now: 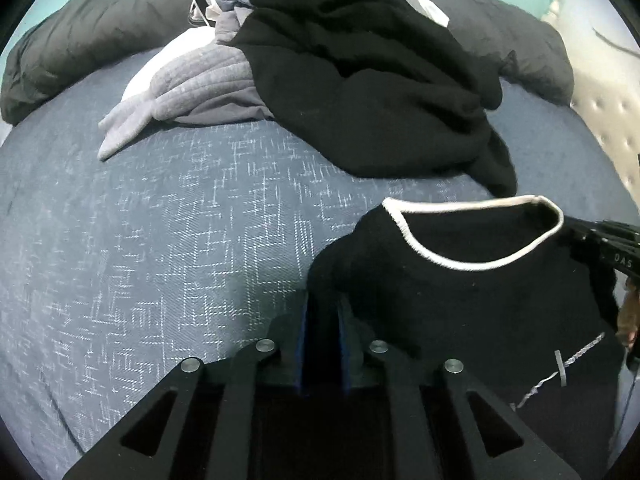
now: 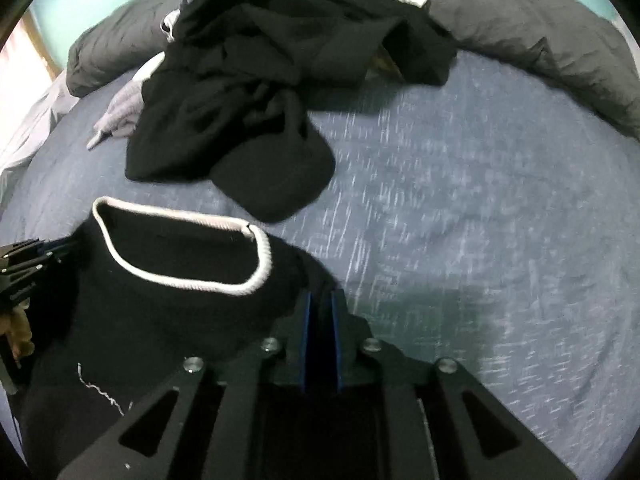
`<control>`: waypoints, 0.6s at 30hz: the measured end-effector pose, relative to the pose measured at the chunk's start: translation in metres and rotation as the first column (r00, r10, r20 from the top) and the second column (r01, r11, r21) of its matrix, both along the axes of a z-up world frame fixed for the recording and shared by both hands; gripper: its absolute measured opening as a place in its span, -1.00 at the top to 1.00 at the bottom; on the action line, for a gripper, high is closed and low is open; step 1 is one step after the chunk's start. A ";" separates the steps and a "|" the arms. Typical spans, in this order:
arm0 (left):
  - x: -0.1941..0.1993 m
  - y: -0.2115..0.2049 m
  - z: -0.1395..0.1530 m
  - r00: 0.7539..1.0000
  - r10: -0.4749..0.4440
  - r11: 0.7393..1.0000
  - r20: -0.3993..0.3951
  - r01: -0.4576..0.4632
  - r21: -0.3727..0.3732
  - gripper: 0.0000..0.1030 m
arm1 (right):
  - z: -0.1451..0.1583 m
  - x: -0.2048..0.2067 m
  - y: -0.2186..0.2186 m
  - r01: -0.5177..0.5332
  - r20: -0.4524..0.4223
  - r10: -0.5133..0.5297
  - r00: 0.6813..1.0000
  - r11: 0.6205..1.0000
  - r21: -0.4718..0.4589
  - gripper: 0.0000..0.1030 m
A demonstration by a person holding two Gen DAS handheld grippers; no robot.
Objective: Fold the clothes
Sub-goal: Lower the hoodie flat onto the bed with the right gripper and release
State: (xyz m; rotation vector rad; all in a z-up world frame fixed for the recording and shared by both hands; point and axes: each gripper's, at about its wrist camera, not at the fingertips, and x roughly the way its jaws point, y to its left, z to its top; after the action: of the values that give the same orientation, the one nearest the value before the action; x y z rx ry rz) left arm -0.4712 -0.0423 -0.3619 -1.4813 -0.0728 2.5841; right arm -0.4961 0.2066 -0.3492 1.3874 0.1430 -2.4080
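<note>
Left wrist view showed the left gripper (image 1: pixel 323 312) with its jaws nearly together, pinching one shoulder of the black top (image 1: pixel 480 300). Its white-edged collar (image 1: pixel 472 236) stood open between both grippers. Right wrist view showed the right gripper (image 2: pixel 320 308) almost closed as well, gripping the other shoulder of the top (image 2: pixel 160 300). The garment hung above the blue bedspread (image 1: pixel 180 240). Behind it a pile of dark and grey clothes (image 1: pixel 360 80) lay on the bed, near a grey duvet (image 2: pixel 540 40).
</note>
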 end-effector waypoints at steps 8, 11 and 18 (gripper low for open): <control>0.054 -0.051 0.058 0.987 0.122 0.979 -0.106 -0.102 0.174 0.25 | 0.052 0.033 0.075 0.148 0.010 -0.153 0.988 0.937 -0.316 -0.27; 0.086 -0.067 0.068 0.984 0.145 0.975 -0.105 -0.124 0.185 0.23 | 0.056 0.061 0.096 0.168 0.025 -0.168 0.985 0.942 -0.292 -0.27; 0.160 -0.085 0.072 0.985 0.159 0.969 -0.065 -0.143 0.201 0.14 | 0.048 0.140 0.147 0.251 0.134 -0.219 0.967 0.914 -0.318 -0.28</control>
State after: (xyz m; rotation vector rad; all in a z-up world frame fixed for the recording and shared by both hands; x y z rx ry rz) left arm -0.3115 -0.1275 -0.2899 -1.3480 -0.4335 2.6602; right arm -0.3562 0.3536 -0.3008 1.4195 -0.4620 -2.3997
